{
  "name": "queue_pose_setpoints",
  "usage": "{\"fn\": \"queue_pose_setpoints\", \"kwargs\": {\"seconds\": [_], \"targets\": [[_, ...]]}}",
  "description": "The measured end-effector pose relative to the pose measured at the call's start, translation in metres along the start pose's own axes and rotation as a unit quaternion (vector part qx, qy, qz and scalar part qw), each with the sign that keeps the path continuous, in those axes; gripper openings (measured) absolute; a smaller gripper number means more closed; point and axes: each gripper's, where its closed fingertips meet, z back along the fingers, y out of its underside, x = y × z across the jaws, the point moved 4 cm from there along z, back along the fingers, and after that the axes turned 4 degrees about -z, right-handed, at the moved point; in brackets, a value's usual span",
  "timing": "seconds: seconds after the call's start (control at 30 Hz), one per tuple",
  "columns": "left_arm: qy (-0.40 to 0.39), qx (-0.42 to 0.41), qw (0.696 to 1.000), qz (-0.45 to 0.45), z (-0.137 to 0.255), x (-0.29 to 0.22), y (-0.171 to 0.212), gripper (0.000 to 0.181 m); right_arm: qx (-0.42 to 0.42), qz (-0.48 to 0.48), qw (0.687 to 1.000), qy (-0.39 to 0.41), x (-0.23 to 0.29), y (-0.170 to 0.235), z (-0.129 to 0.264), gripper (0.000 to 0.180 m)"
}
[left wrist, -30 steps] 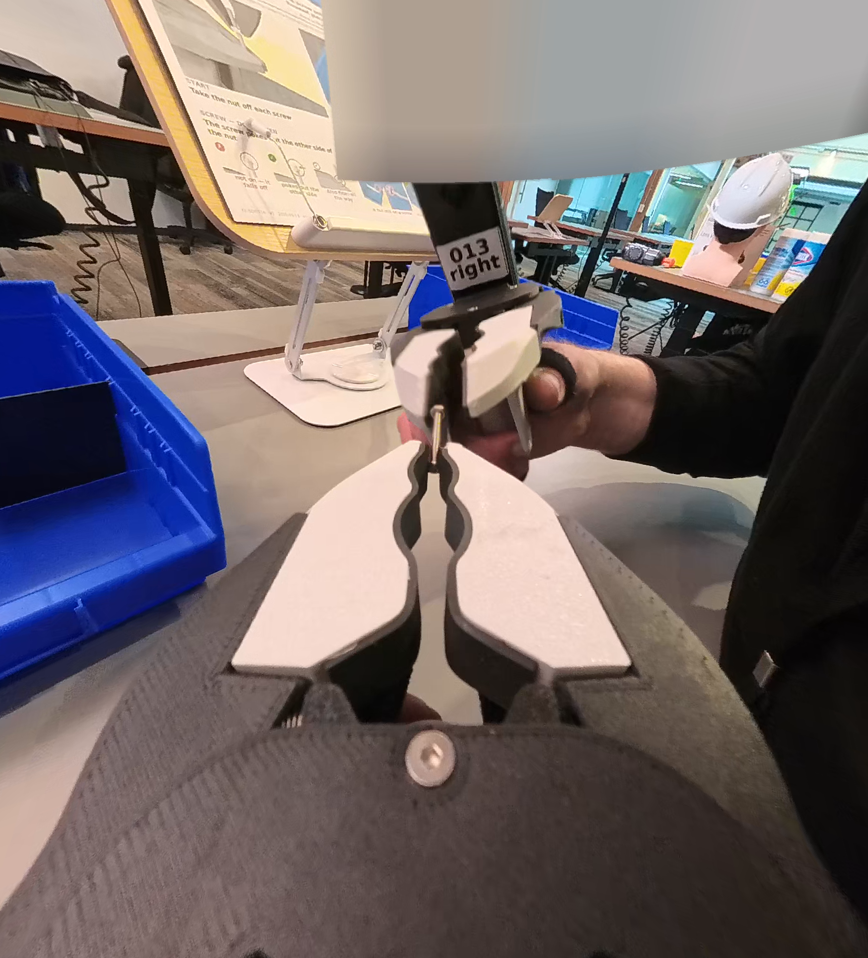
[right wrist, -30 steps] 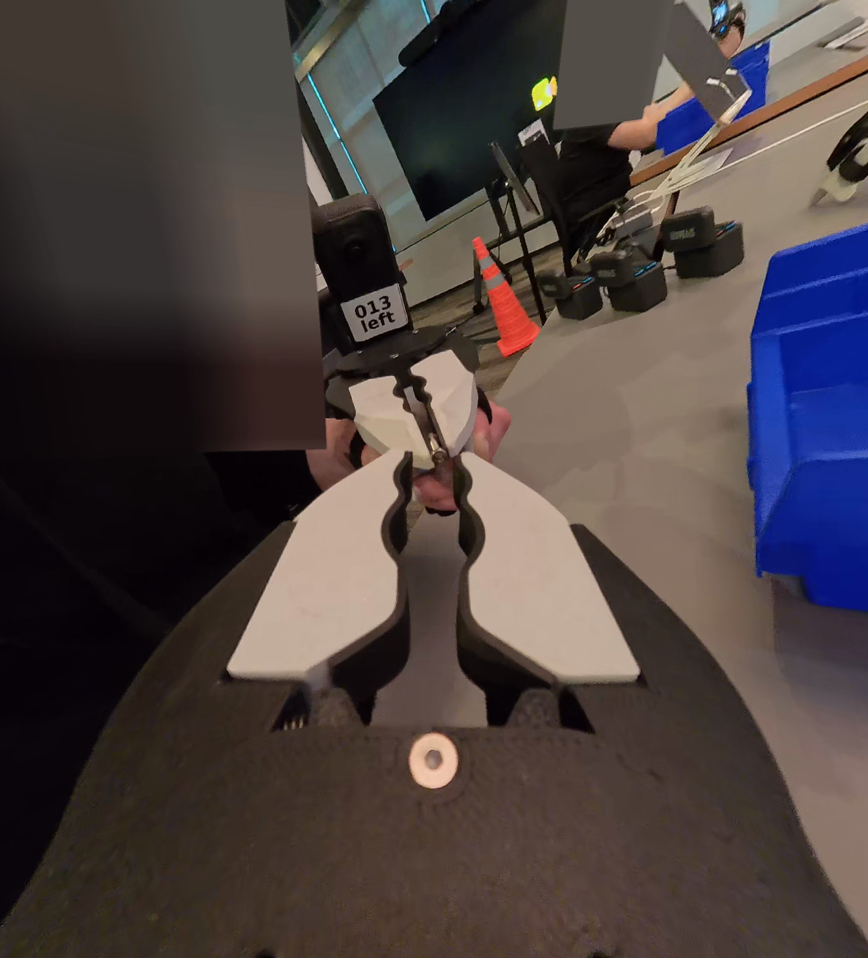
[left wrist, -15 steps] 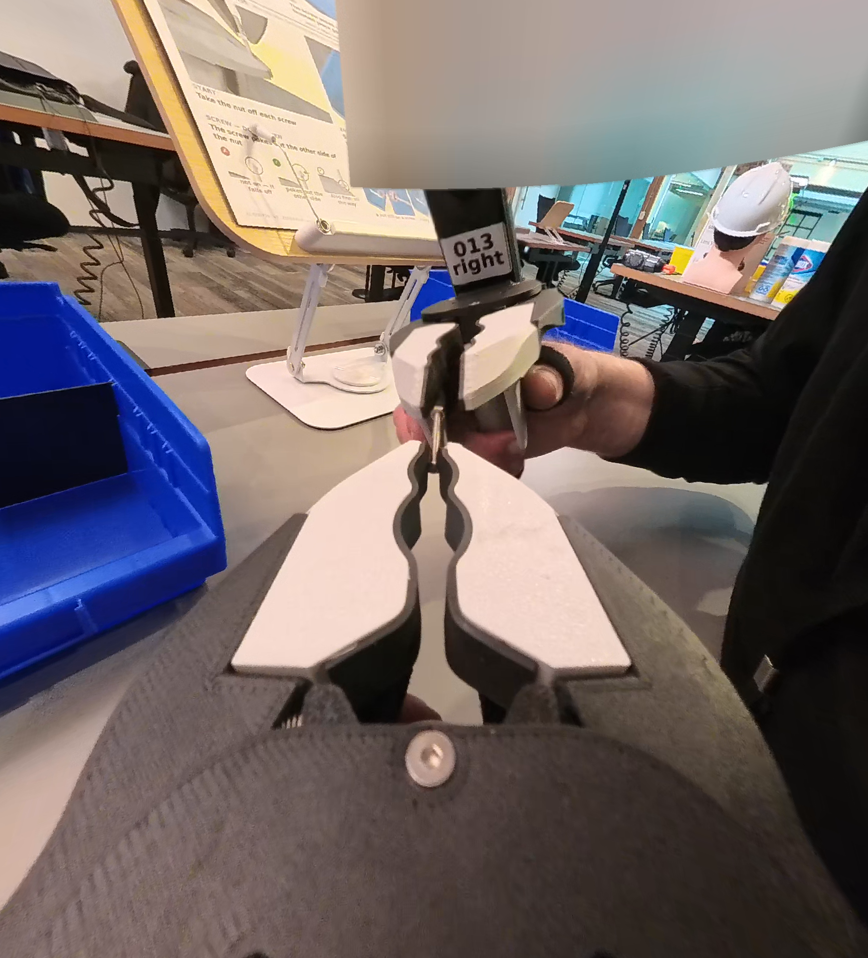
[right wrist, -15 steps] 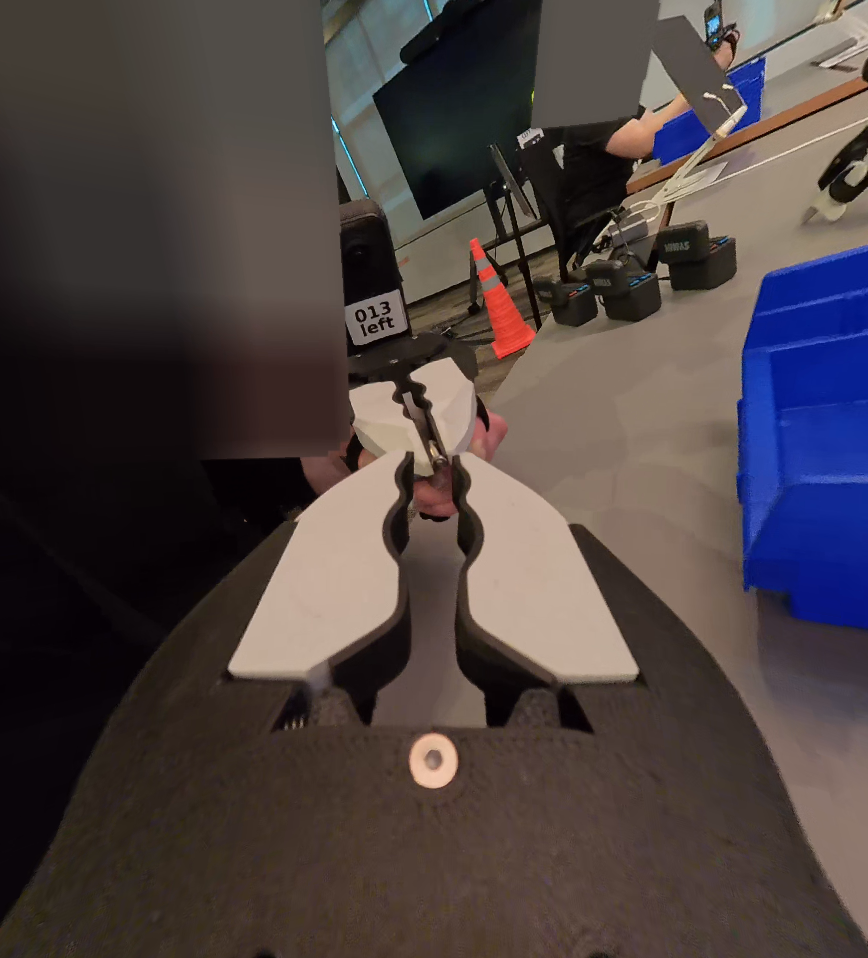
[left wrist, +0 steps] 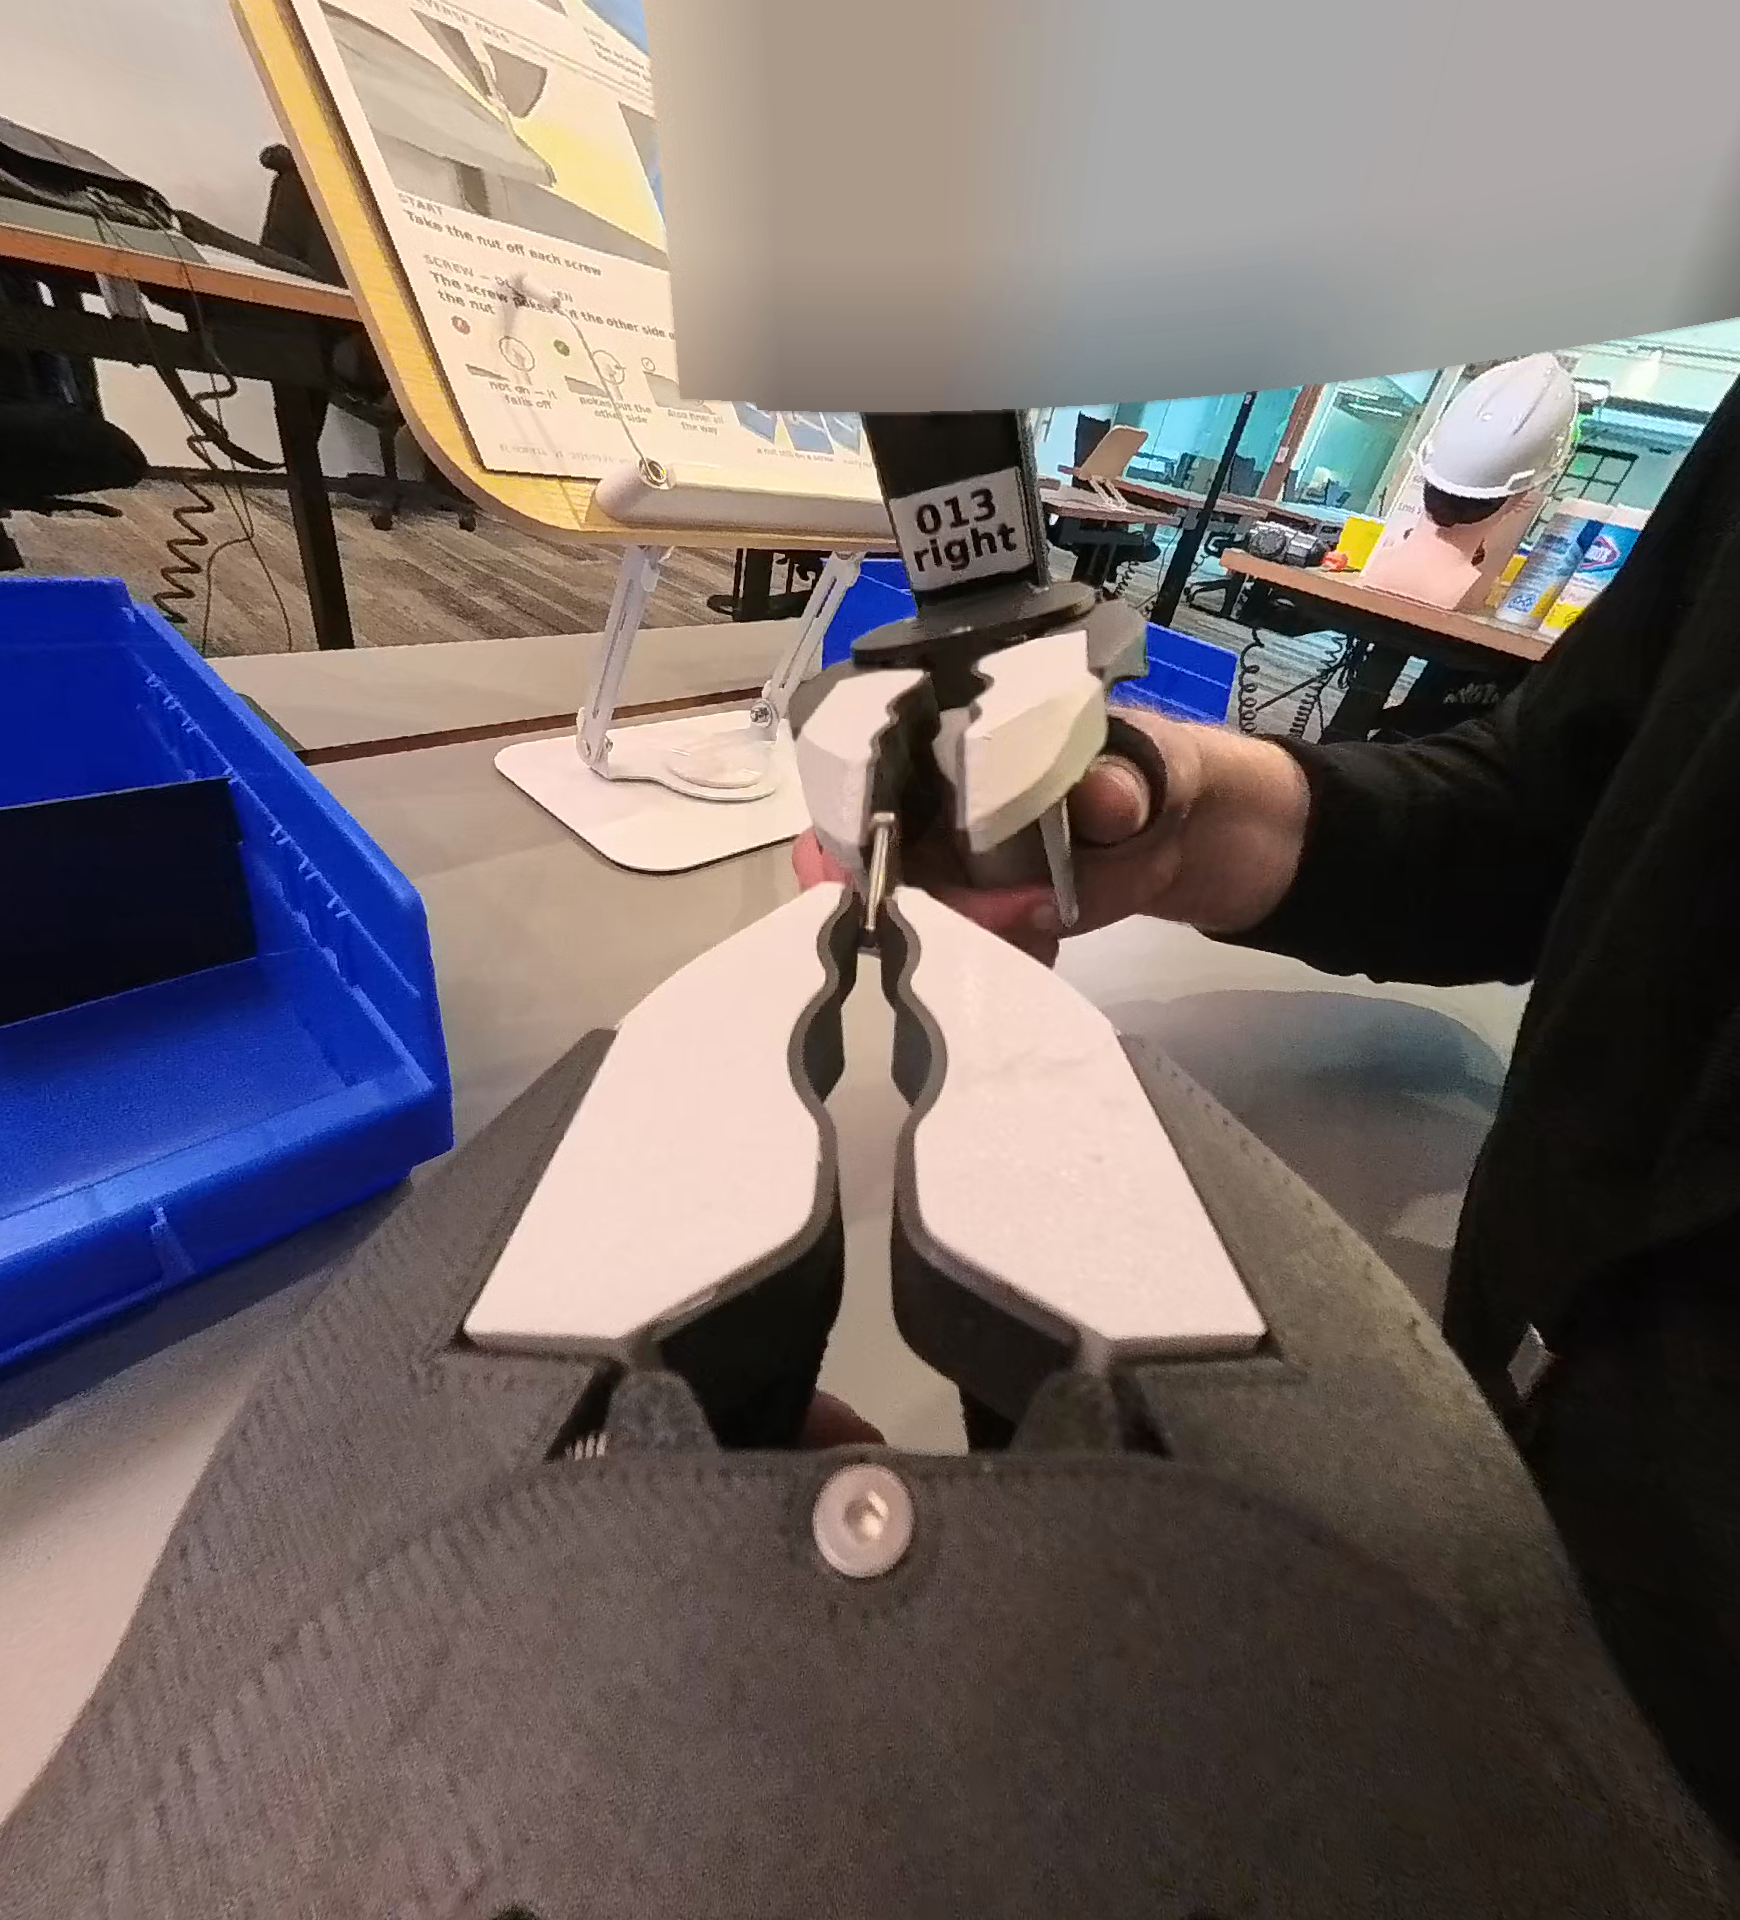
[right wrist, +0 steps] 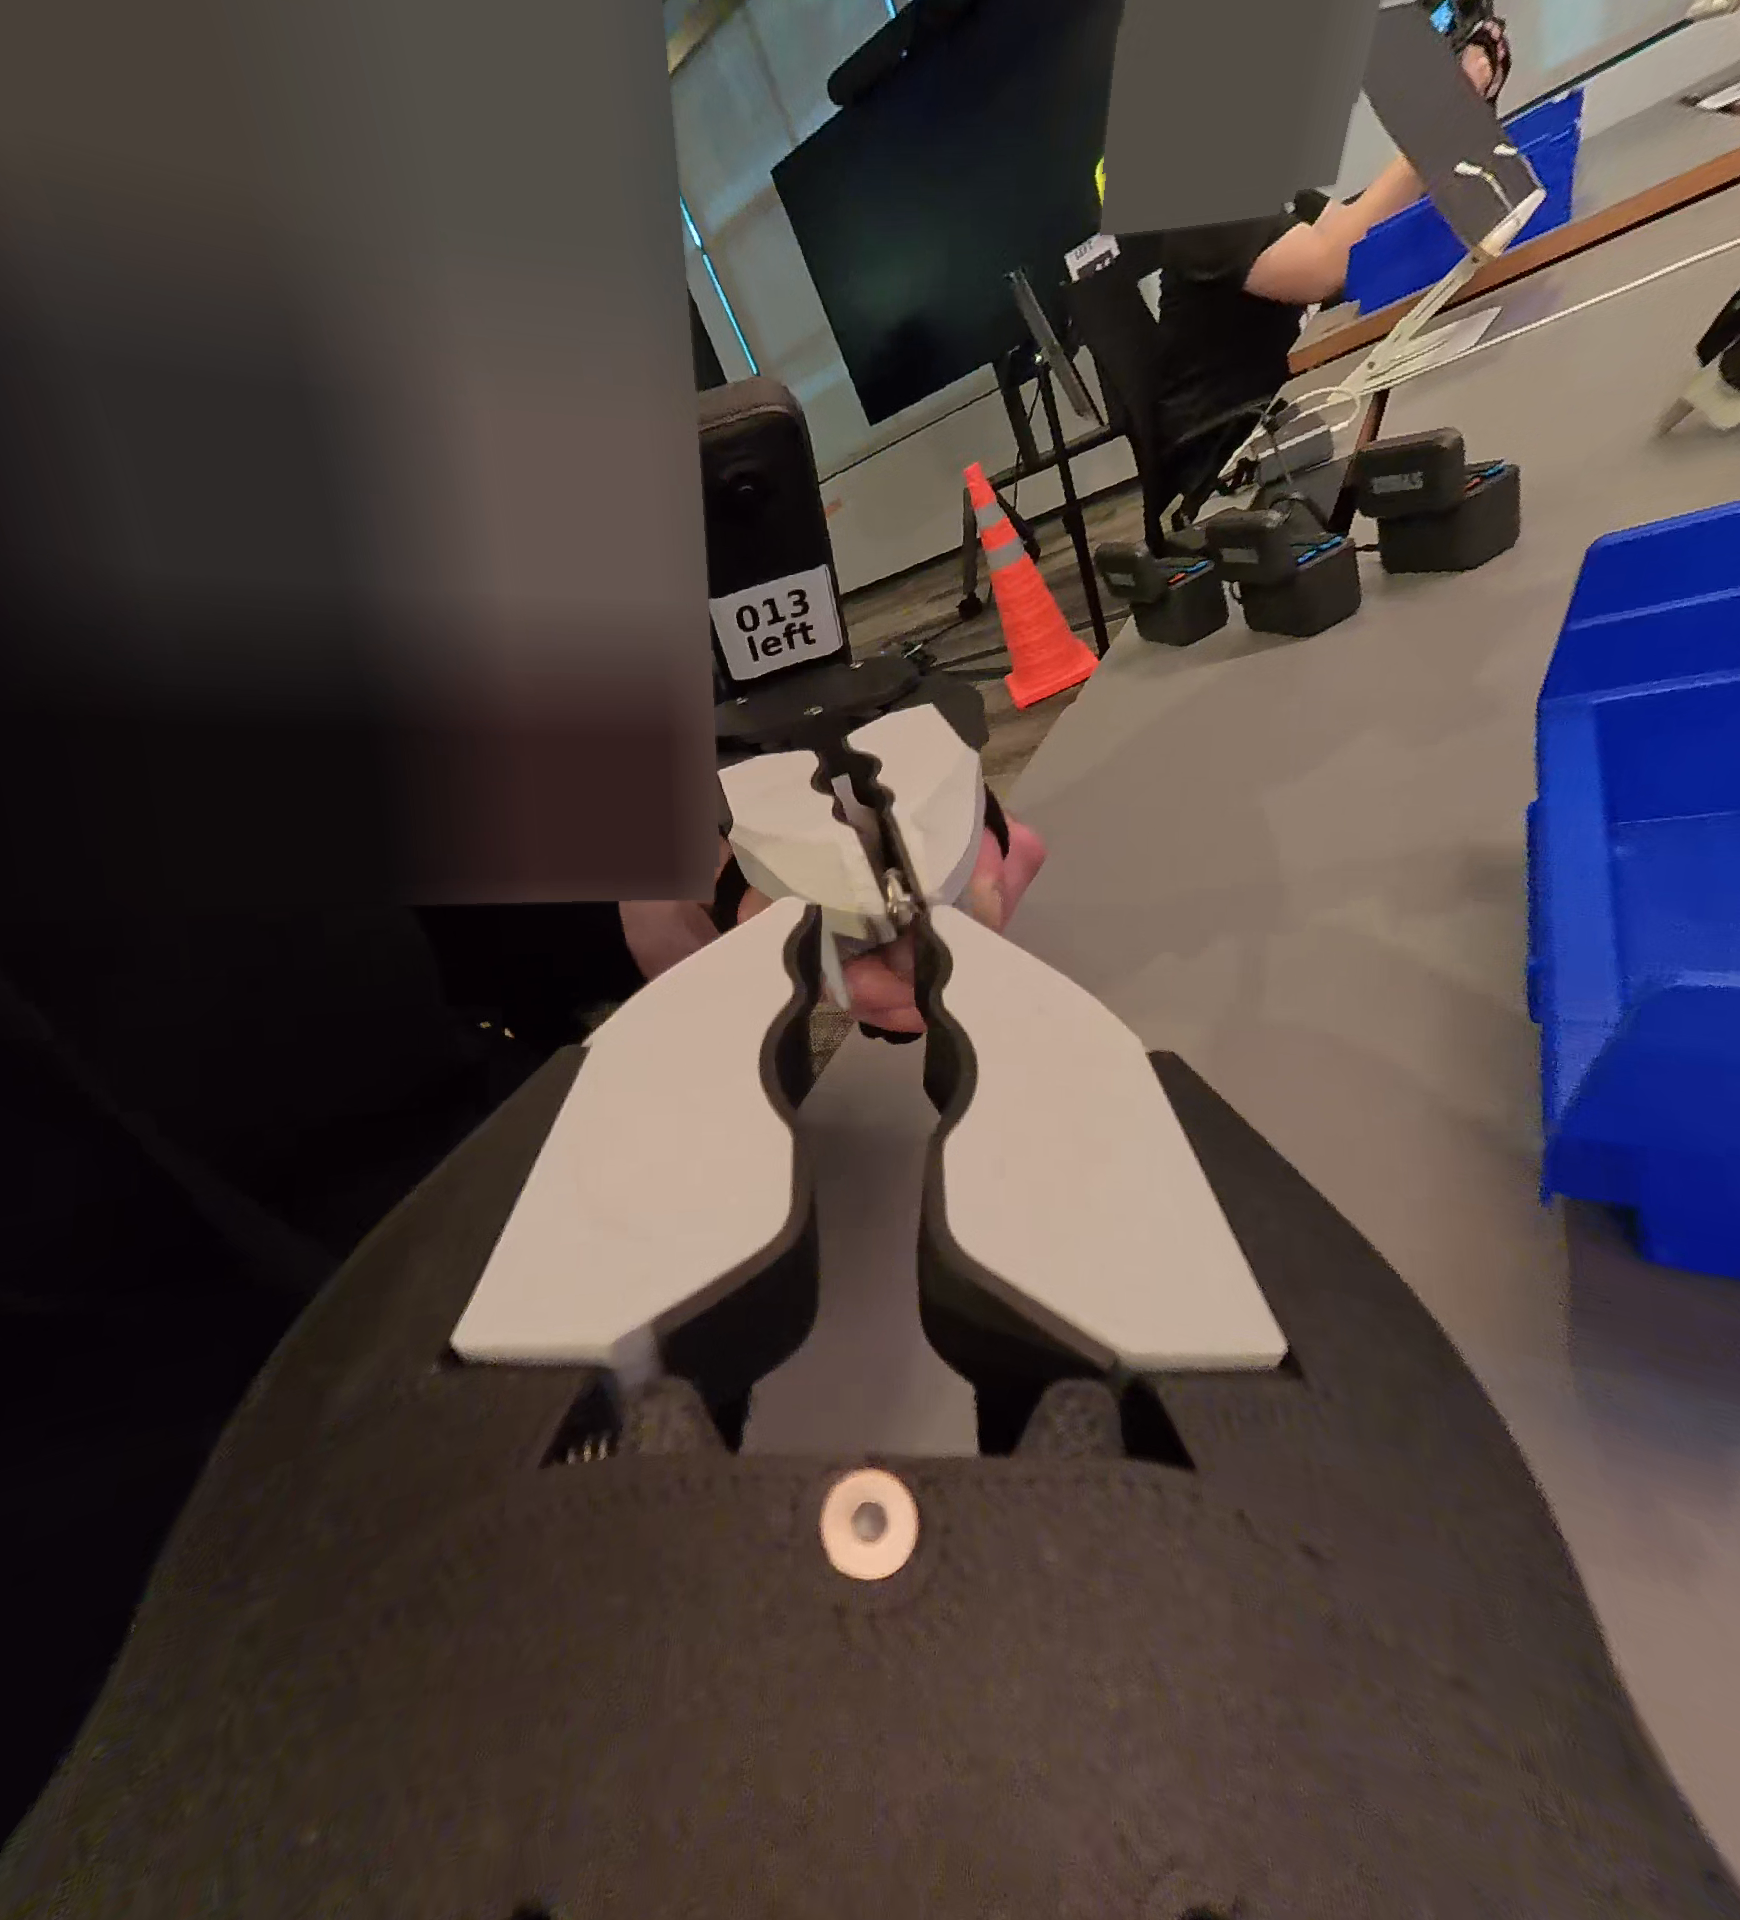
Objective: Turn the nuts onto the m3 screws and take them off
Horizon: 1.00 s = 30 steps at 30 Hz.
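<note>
A thin silver M3 screw [left wrist: 878, 868] hangs in the air between my two grippers, above the grey table [left wrist: 554, 935]. My left gripper [left wrist: 868, 920] is shut on its near end. In the right wrist view a small shiny nut [right wrist: 897, 902] shows at the left gripper's tips [right wrist: 892, 883]. My right gripper [left wrist: 902, 810] faces the left one and pinches the screw's far end against one finger. In its own view the right gripper [right wrist: 864, 927] has its tips narrowly apart around that end. Most of the screw is hidden there.
A blue bin [left wrist: 118, 987] stands left of the grippers and shows again in the right wrist view [right wrist: 1697, 935]. An instruction board [left wrist: 533, 260] on a white stand [left wrist: 637, 800] is behind. The person's black sleeve [left wrist: 1624, 831] fills the right. An orange cone [right wrist: 1022, 592] and black cases [right wrist: 1292, 571] stand farther off. The tips of both grippers are at nearly the same place.
The right gripper has rolled about the screw's axis, so its fingers now show at a different angle. The left gripper also looks tilted. Both stay on the screw.
</note>
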Motion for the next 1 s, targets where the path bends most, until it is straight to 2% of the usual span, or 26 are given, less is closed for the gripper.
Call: {"fn": "queue_pose_setpoints", "kwargs": {"seconds": [0.03,0.07,0.13,0.23,0.37,0.43,0.63,0.73,0.8,0.87,1.0], "targets": [[-0.006,0.000,1.000,0.000,0.001,0.001,0.000,0.003,0.009,0.000,1.000,-0.013,0.003,0.003,-0.001,0.006],[-0.009,0.000,1.000,0.002,0.002,0.002,0.000,0.003,0.020,-0.001,1.000,-0.024,0.006,0.006,-0.001,0.005],[0.004,-0.005,1.000,0.007,0.002,0.001,-0.001,0.003,0.024,0.000,1.000,-0.007,0.002,0.007,0.000,0.008],[0.008,0.002,1.000,0.000,-0.001,-0.002,0.000,0.003,-0.010,-0.002,1.000,0.004,-0.003,-0.003,0.003,0.016],[0.003,-0.003,1.000,0.003,0.000,-0.001,-0.001,0.003,0.001,0.004,1.000,-0.004,0.000,-0.002,-0.002,0.017],[-0.003,-0.007,1.000,0.006,0.001,0.001,-0.002,0.003,0.014,0.002,1.000,-0.028,0.005,0.003,-0.002,0.003],[0.008,-0.006,1.000,0.008,-0.001,-0.001,-0.001,0.003,-0.010,0.005,1.000,0.000,-0.003,-0.006,0.002,0.019],[0.007,-0.009,1.000,0.008,0.000,-0.001,-0.002,0.003,-0.005,0.006,1.000,-0.015,0.002,-0.004,-0.003,0.018],[0.002,-0.013,1.000,0.009,0.001,0.000,-0.004,0.003,0.022,-0.001,0.999,-0.036,0.004,0.003,-0.004,0.005],[0.005,-0.017,1.000,0.013,0.002,0.001,-0.004,0.003,0.036,-0.001,0.999,-0.025,0.001,0.006,-0.004,0.009],[0.006,-0.012,1.000,0.010,0.000,0.000,-0.003,0.003,-0.014,0.009,1.000,-0.011,-0.002,-0.009,0.000,0.017]]}}
